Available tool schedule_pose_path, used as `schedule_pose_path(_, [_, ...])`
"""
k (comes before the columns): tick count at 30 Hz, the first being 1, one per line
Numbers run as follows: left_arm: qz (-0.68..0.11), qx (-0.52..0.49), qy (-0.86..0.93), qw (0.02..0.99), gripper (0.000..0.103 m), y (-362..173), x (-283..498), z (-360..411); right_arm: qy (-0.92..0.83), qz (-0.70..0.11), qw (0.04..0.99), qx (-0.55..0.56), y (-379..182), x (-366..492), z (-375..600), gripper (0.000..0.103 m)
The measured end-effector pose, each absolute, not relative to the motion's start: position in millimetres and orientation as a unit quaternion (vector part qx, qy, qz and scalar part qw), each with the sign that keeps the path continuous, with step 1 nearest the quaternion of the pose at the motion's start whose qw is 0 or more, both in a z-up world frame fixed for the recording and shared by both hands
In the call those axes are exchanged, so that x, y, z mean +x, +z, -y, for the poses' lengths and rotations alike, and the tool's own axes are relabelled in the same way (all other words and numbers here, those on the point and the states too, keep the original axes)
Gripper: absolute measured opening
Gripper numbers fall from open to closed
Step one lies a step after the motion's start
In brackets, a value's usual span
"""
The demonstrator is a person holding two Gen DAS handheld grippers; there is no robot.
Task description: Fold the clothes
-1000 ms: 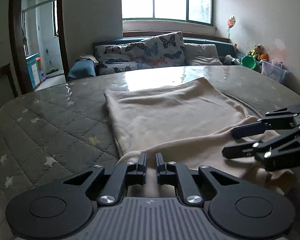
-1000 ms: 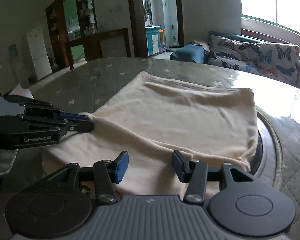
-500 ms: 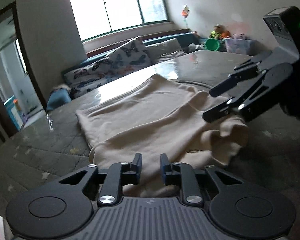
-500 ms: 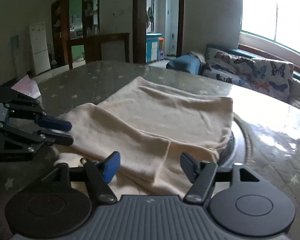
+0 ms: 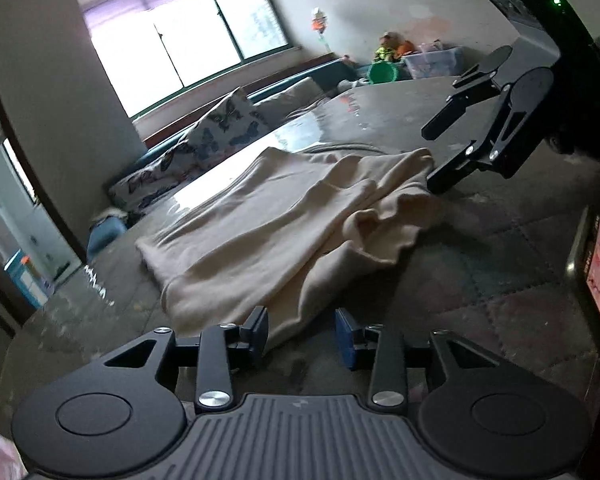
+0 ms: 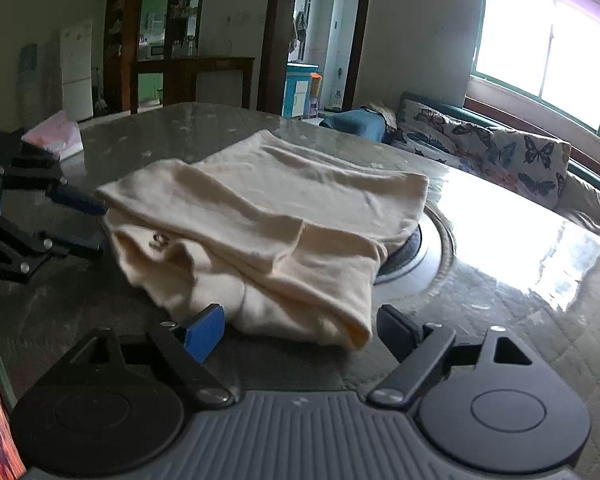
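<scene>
**Both grippers open, garment folded on table**

Cream garment lies folded in layers on the quilted table, partly over a round inset ring. Left gripper: jaws apart, nothing between them, at the garment's near edge. Right gripper: jaws wide apart, straddling the nearest fold; can't tell if the pads touch the cloth. In the left view the right gripper sits at the garment's far corner, fingers spread. Pink packet on the table's far left, well apart. Butterfly cushions behind the table.
</scene>
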State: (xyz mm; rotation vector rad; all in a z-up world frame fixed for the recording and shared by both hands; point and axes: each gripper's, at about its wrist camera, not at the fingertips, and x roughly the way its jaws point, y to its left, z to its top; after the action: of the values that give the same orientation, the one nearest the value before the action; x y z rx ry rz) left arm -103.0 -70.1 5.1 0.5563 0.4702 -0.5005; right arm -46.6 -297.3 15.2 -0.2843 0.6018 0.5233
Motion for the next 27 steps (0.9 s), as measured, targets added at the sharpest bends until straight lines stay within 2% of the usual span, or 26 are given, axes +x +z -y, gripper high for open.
schedule_pose_path(5, [-0.210, 0.287, -0.259, 0.898, 0.040, 0, -102, 80, 0.245, -0.303, 0.911, -0.133, 7, -48, 306, 0.087])
schedule_pose_path(7, [-0.205, 0.289, -0.263, 0.897, 0.040, -1, -99, 82, 0.243, -0.306, 0.912, -0.127, 3, -46, 310, 0.094])
schedule_pose_path(11, [-0.205, 0.277, -0.266, 0.900, 0.041, -3, -92, 82, 0.242, -0.317, 0.911, -0.107, 0, -39, 316, 0.100])
schedule_pose_path(14, [-0.208, 0.267, -0.267, 0.903, 0.048, -3, -88, 81, 0.244, -0.332, 0.907, -0.089, -2, -33, 320, 0.103])
schedule_pose_path(16, [-0.209, 0.262, -0.264, 0.904, 0.057, -3, -86, 80, 0.247, -0.335, 0.906, -0.082, -3, -31, 322, 0.103])
schedule_pose_path(21, [-0.204, 0.263, -0.270, 0.904, 0.069, -3, -86, 79, 0.247, -0.334, 0.906, -0.084, -4, -33, 322, 0.103])
schedule_pose_path(26, [-0.194, 0.272, -0.276, 0.901, 0.075, -4, -88, 82, 0.245, -0.333, 0.906, -0.085, -4, -33, 321, 0.103])
schedule_pose_path(27, [-0.192, 0.274, -0.272, 0.902, 0.082, -4, -88, 82, 0.245, -0.333, 0.906, -0.085, -4, -33, 321, 0.103])
